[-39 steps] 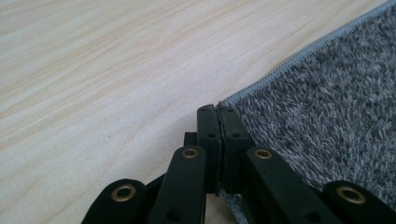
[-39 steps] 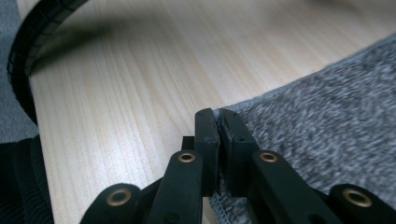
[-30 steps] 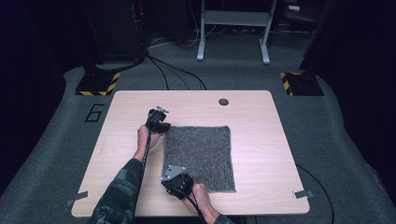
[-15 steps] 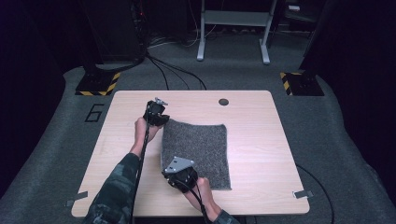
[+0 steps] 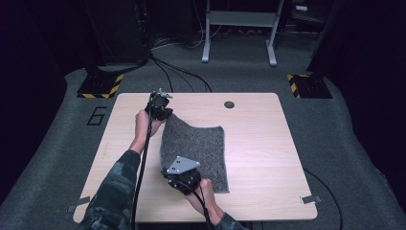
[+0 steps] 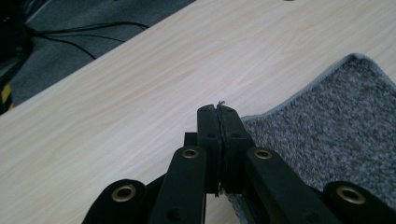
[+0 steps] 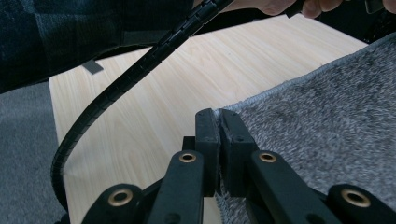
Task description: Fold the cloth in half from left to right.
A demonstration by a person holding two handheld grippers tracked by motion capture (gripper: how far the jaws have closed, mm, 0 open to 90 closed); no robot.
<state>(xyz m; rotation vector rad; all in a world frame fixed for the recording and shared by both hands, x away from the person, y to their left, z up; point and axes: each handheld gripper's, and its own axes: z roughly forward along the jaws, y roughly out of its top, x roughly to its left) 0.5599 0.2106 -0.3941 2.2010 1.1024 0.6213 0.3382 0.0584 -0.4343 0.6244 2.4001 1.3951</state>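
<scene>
On the pale wooden counter (image 5: 268,143), a grey carpet square (image 5: 201,148) lies with its left edge lifted clear of the wood while its right part rests flat. The left gripper (image 5: 162,114) has its jaws pressed together on the far left corner of the carpet square (in the left gripper view, a few fibres stick up between the closed tips), and the left gripper (image 6: 218,112) sits above bare counter (image 6: 140,93), with the carpet (image 6: 327,130) sloping away to one side. The right gripper (image 5: 176,178) pinches the near left corner in the same way; in the right gripper view the right gripper (image 7: 218,116) has the carpet's bound edge (image 7: 299,121) clamped between its closed jaws. A ribbed black cable (image 7: 121,88) crosses that view above the counter. A small dark round insert (image 5: 229,104) sits near the counter's far edge, well apart from the carpet.
</scene>
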